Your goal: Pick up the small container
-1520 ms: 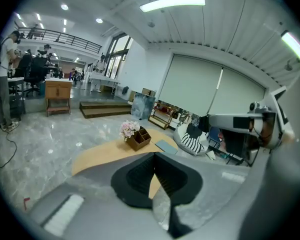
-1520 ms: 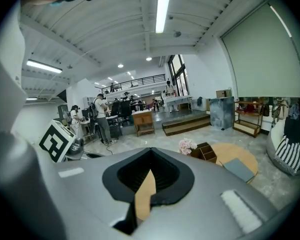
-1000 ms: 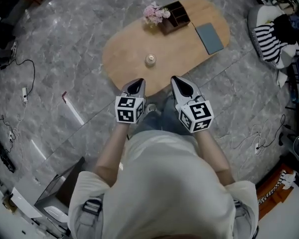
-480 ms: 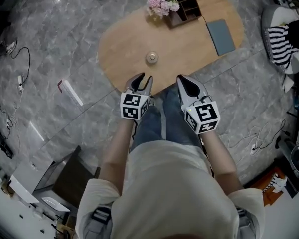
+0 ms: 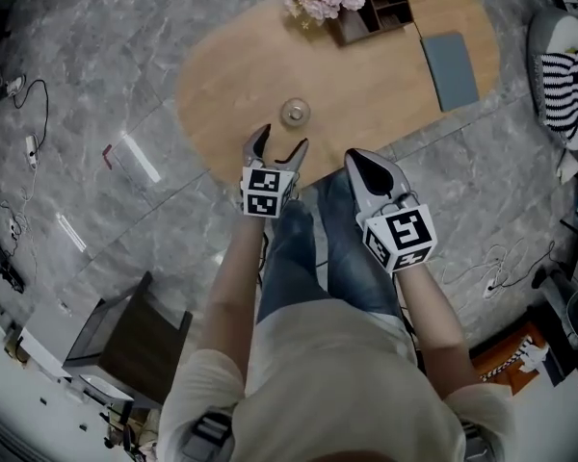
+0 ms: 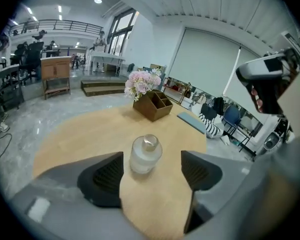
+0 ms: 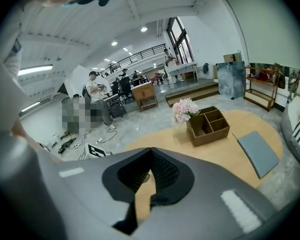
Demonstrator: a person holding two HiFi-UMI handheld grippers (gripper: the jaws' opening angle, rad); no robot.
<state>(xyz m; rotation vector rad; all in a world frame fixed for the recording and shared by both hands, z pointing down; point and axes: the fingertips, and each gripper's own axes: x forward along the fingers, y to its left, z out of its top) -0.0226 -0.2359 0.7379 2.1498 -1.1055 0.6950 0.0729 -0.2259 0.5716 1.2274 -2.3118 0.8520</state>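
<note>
As its jaws have just opened, left gripper (image 5: 281, 139) nearer small container (image 5: 294, 113)

Table (image 5: 231, 75) is looking like pale matt wood, pretty smooth. Floor (image 5: 96, 56) is coming across as glossy grey marble, bouncing the lights. Jar (image 6: 145, 155) is looking like frosted glass with a shiny cap. Box (image 5: 380, 8) at the table's 1 o'clock is reading as dark wood. Left gripper (image 5: 281, 138) and right gripper (image 5: 354, 156) are looking like matt grey plastic, with the pads (image 6: 107, 176) showing ribbed black.
</note>
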